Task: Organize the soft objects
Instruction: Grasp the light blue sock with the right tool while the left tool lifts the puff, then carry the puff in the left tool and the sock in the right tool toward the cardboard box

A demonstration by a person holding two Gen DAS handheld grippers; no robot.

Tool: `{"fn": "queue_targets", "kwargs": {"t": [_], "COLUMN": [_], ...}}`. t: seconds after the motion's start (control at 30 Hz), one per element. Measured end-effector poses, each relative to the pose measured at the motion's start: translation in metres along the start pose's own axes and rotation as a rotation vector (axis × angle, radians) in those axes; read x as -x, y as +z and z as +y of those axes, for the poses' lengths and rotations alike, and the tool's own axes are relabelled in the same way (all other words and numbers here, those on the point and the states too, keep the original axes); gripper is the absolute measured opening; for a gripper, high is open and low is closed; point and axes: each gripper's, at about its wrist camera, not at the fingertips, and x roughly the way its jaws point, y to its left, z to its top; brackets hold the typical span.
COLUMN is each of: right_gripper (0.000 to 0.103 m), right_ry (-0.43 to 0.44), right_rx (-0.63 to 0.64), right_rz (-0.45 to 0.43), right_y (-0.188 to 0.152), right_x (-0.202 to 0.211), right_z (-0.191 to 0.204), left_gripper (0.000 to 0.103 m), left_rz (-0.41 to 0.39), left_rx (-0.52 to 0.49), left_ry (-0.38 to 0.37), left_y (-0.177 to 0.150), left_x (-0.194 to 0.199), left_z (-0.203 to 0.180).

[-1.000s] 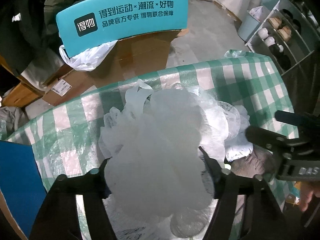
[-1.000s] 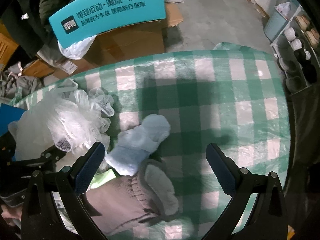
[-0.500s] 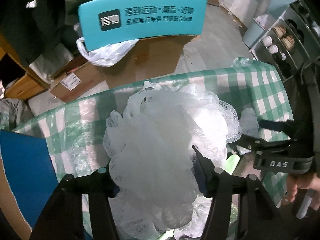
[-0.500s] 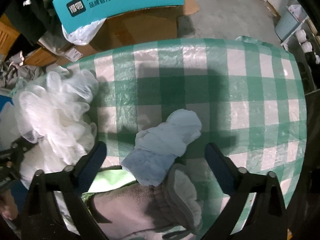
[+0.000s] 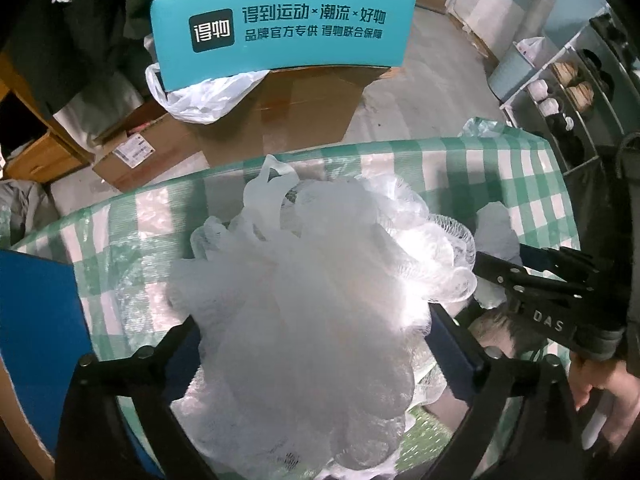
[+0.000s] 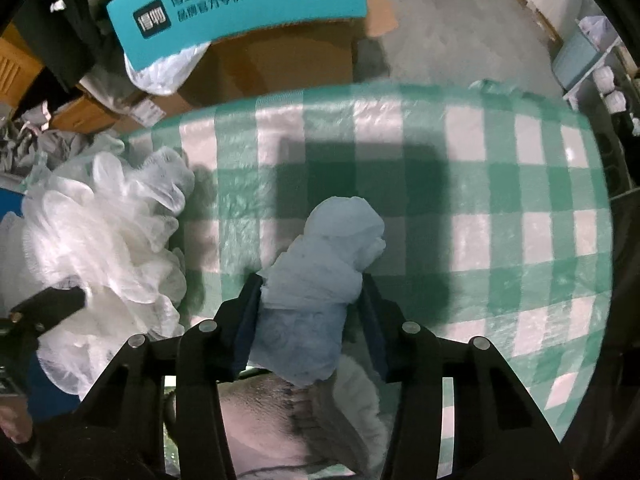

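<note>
In the left wrist view, the left gripper (image 5: 312, 344) was opening, letting go of the white mesh pouf (image 5: 316, 292) on the checked tablecloth (image 5: 520, 168); the mesh could snag a finger.

In the right wrist view, the right gripper (image 6: 312, 312) was closing on the pale blue cloth (image 6: 320, 272) beside that pouf; it might pinch the grey fabric (image 6: 264, 412) underneath.

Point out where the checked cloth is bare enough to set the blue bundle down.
Bare checked cloth runs right of and beyond the blue bundle, out to the table's edges. The left is crowded by the white mesh puff, the near side by a grey woolly item.
</note>
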Motion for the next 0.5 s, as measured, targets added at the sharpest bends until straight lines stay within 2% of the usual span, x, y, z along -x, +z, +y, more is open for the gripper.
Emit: {"fn": "queue_targets", "kwargs": {"t": [0.33,0.5], "right_gripper": [0.046,0.046], "right_ry": [0.015,0.019], "right_rx": [-0.021,-0.025], "right_rz": [-0.050,-0.047], "right_y": [-0.001,0.000], "right_x": [0.017,0.017], "right_z": [-0.009,-0.008], "left_gripper": [0.103,0.103], "left_rz": [0.013,0.011], "left_rx": [-0.004,-0.018], "left_ry": [0.055,0.078], "left_y": [0.004,0.006], "left_x": [-0.030,-0.044], "left_z": [-0.013,-0.018]}}
